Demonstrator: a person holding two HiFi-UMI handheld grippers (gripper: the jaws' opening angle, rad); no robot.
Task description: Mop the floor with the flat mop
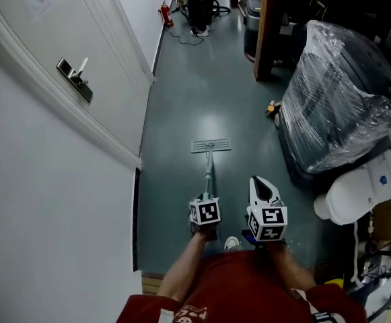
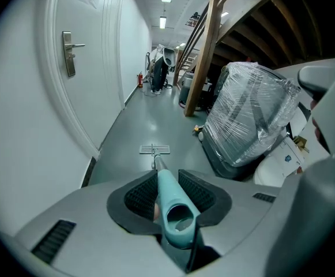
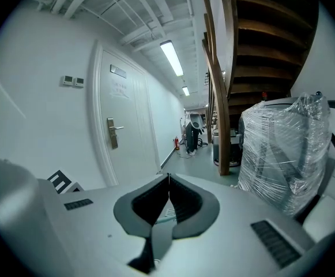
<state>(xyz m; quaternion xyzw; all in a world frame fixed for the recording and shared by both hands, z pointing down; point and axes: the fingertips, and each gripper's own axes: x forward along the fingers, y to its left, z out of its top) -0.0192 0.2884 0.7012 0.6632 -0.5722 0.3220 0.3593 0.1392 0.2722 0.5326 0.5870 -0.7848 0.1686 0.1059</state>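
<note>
Flat mop [image 1: 208, 173] is out ahead on the grey-green floor [image 1: 195, 93]. Its mop head [image 1: 210, 145] lies flat and crosswise in the open strip, between the door [image 1: 81, 59] side and the plastic-wrapped bulk [image 1: 343, 93], apart from both. The handle [image 2: 176, 209] slants back up into the left hand-held gripper [image 2: 168, 183], which is clamped on the teal top end with a pad on either side. The right hand-held gripper [image 3: 168, 180] is pinched together on nothing, tips meeting, just beside the left one and off the handle. Judged: mid-stroke, with no wet trace legible on the floor. For a clean pass, press the head flat, run it straight down the strip, and turn short of the bulk's base and the wall edge. A single clamp at the very end may let the shaft twist, so a second hold lower down would steady it. Pose: the left forearm [image 1: 182, 274] is low and tucked near the body, and both grippers point forward and down.
</note>
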